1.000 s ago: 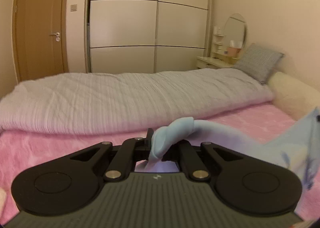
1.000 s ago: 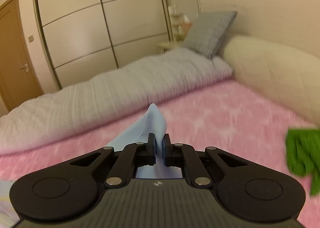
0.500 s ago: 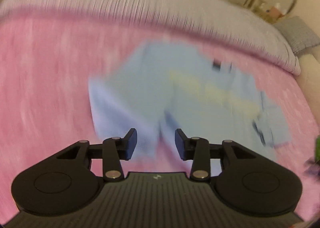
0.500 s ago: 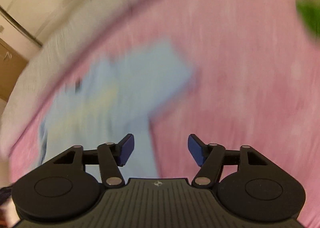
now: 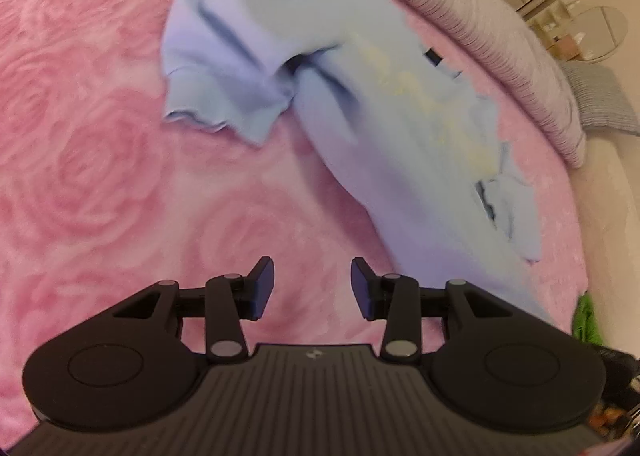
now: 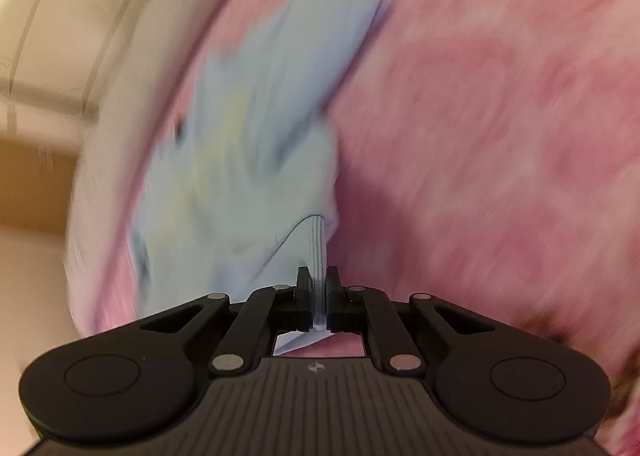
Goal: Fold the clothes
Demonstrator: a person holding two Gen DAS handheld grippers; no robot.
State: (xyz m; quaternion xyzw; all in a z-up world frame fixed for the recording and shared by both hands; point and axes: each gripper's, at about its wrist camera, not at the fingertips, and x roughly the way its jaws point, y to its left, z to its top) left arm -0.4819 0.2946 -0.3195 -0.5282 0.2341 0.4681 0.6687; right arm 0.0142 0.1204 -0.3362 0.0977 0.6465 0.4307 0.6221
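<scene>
A light blue T-shirt (image 5: pixel 384 115) with a pale yellow print lies crumpled on the pink rose-patterned blanket (image 5: pixel 100 175), one sleeve spread toward the left. My left gripper (image 5: pixel 313 288) is open just above the blanket, short of the shirt's near edge, with nothing between its fingers. In the blurred right wrist view, my right gripper (image 6: pixel 319 288) is shut on a folded edge of the T-shirt (image 6: pixel 248 143). The cloth rises from the pads and runs away to the upper left.
A grey ribbed duvet (image 5: pixel 480 15) lies rolled along the far side of the bed, with a grey pillow (image 5: pixel 600 95) at its end. A green garment (image 5: pixel 585 316) shows at the right edge. Pink blanket (image 6: pixel 500 135) fills the right of the right wrist view.
Both grippers let go of the raised shirt and dropped toward the bed, where it now lies. The right gripper, open half a second ago, has shut on its edge. The left stays open.
</scene>
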